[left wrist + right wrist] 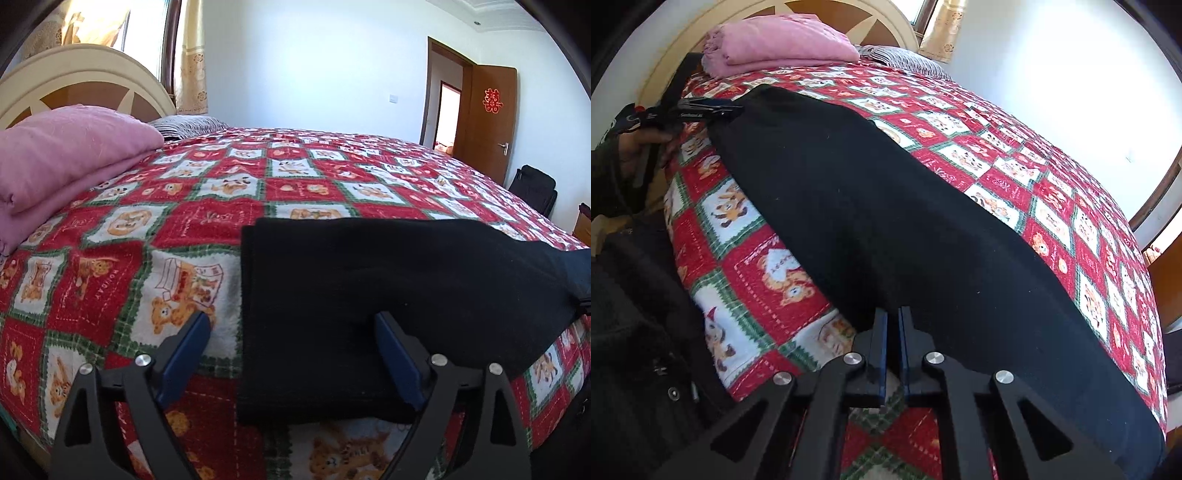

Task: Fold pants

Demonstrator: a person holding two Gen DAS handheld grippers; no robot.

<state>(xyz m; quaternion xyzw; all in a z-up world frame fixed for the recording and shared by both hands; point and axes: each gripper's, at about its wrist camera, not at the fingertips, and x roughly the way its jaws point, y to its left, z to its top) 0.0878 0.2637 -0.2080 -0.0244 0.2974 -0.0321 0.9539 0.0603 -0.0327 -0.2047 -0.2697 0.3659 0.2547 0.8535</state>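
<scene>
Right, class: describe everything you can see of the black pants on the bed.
The black pants are plain, matte, soft-looking knit, already doubled over, lying flat in a long strip on the red checked bedspread near its front edge. One end shows stacked layers with a straight edge. The open left gripper straddles that end; the right gripper is shut at the near edge, possibly pinching it.

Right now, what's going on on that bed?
A person with a claw in each hand is folding black pants laid along the near edge of a bed with a red patchwork blanket. The left claw is open, straddling the corner at one end of the pants without pinching it. The right claw is shut at the pants' near edge; whether it grips fabric is hard to tell. A folded pink blanket sits by the headboard.
</scene>
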